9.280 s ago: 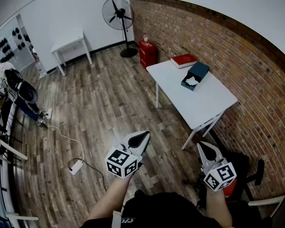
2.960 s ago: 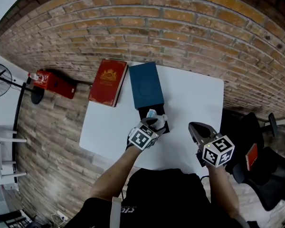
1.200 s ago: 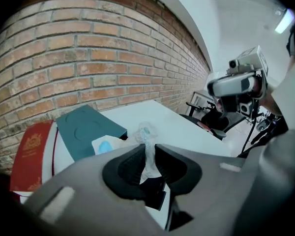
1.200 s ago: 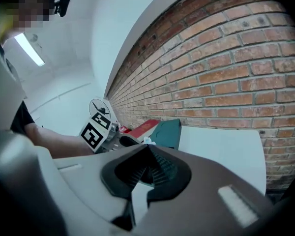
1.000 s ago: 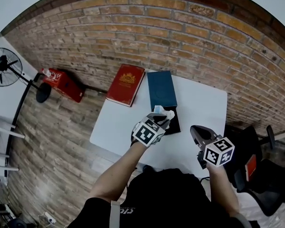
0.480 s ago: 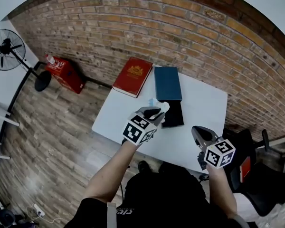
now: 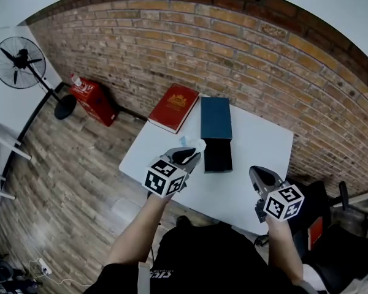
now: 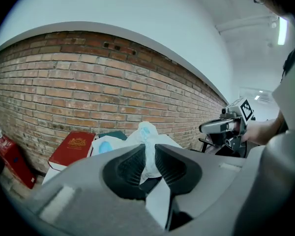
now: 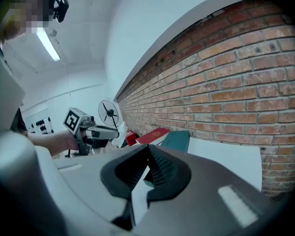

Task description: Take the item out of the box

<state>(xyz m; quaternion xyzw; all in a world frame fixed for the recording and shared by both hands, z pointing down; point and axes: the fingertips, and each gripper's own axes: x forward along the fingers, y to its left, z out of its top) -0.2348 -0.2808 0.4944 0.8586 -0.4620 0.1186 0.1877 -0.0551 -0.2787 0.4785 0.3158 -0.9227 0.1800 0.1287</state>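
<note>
My left gripper is shut on a crumpled white plastic-wrapped item and holds it above the white table, just left of the box. In the left gripper view the item, white with blue patches, sticks up between the pads. The box's black base lies open with a dark inside, and its teal lid lies right behind it. My right gripper hovers over the table's near right part, shut with nothing in it; its tips meet in the right gripper view.
A red book lies at the table's far left corner, next to the teal lid. Behind the table runs a brick wall. A red canister and a standing fan are on the wooden floor at left. A black chair stands at right.
My left gripper has moved left and toward me with the item, away from the box, so the black base now shows uncovered. The right gripper has stayed about where it was.
</note>
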